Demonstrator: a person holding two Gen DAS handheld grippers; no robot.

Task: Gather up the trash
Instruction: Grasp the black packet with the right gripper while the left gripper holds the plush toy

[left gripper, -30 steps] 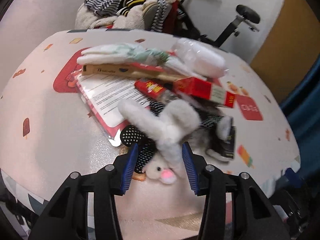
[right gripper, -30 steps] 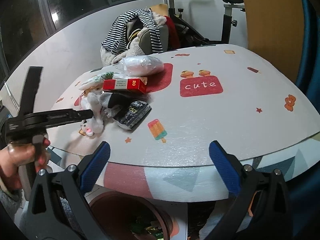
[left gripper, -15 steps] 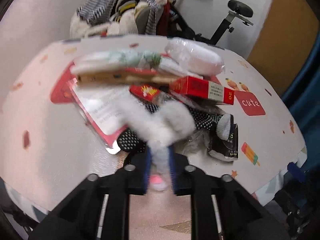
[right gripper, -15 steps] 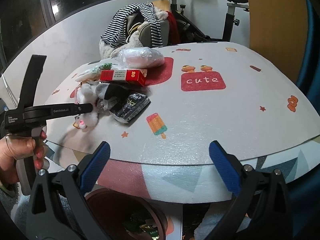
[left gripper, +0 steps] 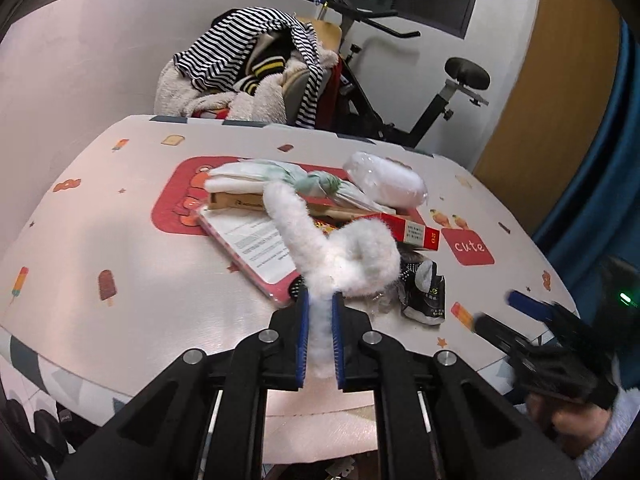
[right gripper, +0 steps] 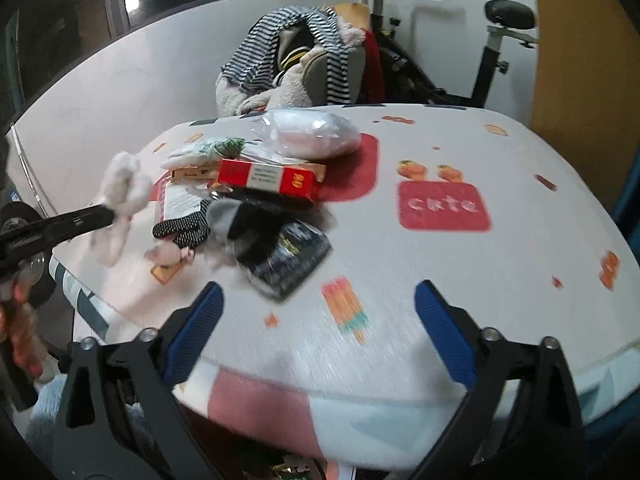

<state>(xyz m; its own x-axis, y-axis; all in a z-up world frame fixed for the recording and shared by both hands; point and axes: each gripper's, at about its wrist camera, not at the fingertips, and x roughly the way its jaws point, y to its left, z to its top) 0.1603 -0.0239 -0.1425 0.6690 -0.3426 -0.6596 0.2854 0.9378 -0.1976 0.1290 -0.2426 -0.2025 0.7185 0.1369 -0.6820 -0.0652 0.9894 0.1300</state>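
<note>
Clamping my left gripper (left gripper: 319, 330) on the white fluffy toy (left gripper: 340, 256), I am holding it clear of the table (left gripper: 120, 240); a second ago my jaws were standing open around it while it was lying on the pile, and they have just been closing until the blue pads are pinching its narrow middle. In my right wrist view the toy (right gripper: 120, 196) is hanging at nine o'clock, above the table's near-left edge, with its ears pointing up. My right gripper (right gripper: 316, 328) is standing released and empty over the near edge of the table; its jaws have just been narrowing slightly, and it is now sitting closer to the pile than before. Remaining trash is lying in a heap around the table's middle: a red carton (left gripper: 404, 230) at one o'clock from the toy, a clear bag of white stuff (left gripper: 384, 180) beyond it, a crumpled black packet (right gripper: 288, 258) toward the near edge, a dotted black sock (right gripper: 182, 230) and a pink-edged printed sheet (left gripper: 256, 248) underneath. Behind the table, at twelve o'clock, a chair piled with striped clothes (left gripper: 256, 60) is standing beside an exercise bike (left gripper: 400, 92).
</note>
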